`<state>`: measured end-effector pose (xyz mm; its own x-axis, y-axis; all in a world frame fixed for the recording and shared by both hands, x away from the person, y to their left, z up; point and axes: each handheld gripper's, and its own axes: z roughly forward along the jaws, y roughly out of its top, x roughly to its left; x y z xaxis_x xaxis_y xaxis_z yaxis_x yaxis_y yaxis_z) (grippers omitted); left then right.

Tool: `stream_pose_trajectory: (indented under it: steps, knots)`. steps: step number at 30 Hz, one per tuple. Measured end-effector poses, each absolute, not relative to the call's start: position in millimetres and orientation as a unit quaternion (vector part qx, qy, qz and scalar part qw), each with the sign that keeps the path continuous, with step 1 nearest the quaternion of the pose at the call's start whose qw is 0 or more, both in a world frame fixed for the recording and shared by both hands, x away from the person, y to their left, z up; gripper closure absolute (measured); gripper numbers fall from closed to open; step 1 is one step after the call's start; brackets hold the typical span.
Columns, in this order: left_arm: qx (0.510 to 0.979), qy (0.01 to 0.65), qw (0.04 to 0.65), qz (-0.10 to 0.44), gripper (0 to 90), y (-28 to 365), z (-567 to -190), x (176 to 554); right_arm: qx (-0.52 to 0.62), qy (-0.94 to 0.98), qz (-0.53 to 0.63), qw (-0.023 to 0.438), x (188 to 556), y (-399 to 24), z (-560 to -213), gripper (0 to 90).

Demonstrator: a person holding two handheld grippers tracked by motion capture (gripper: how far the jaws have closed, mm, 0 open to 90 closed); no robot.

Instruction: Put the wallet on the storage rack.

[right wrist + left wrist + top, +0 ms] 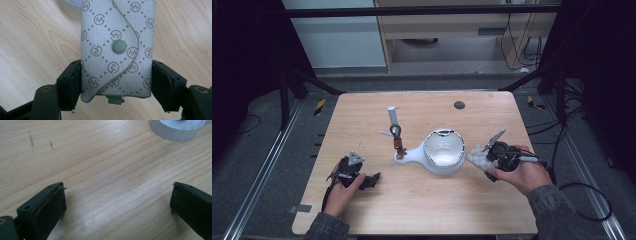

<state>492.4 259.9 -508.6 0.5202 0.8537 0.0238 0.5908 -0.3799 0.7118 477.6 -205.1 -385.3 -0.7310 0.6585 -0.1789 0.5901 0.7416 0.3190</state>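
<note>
Right gripper view: woven, monogrammed snap pouch between tongs.

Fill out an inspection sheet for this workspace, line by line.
Surface: wooden table, a few small dark marks.
Job's things: patterned grey pouch with a snap button, clamped at its sides; white bowl-shaped holder just left of it.
Clutter: white tube, key ring with brown fob, dark round disc.
Grippers: right gripper shut on the pouch; left gripper open over bare wood.
Cables: black cable trailing right of the table.
Surroundings: metal frame, cabinet behind.
</note>
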Motion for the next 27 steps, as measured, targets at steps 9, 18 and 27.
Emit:
stream_pose_trajectory:
  steps: [9, 18, 27]
  knots:
    - [0.807, 0.447, 0.330, 0.199, 0.0, 260, -509, 492, 0.312, 0.930, 0.117, 0.154, 477, -188, -371, 30.9]
    - [0.808, 0.446, 0.330, 0.199, 0.0, 260, -509, 492, 0.295, 0.934, 0.116, 0.162, 477, -178, -356, 30.9]
    - [0.807, 0.448, 0.332, 0.198, 0.0, 260, -509, 492, 0.278, 0.938, 0.121, 0.167, 477, -163, -349, 30.9]
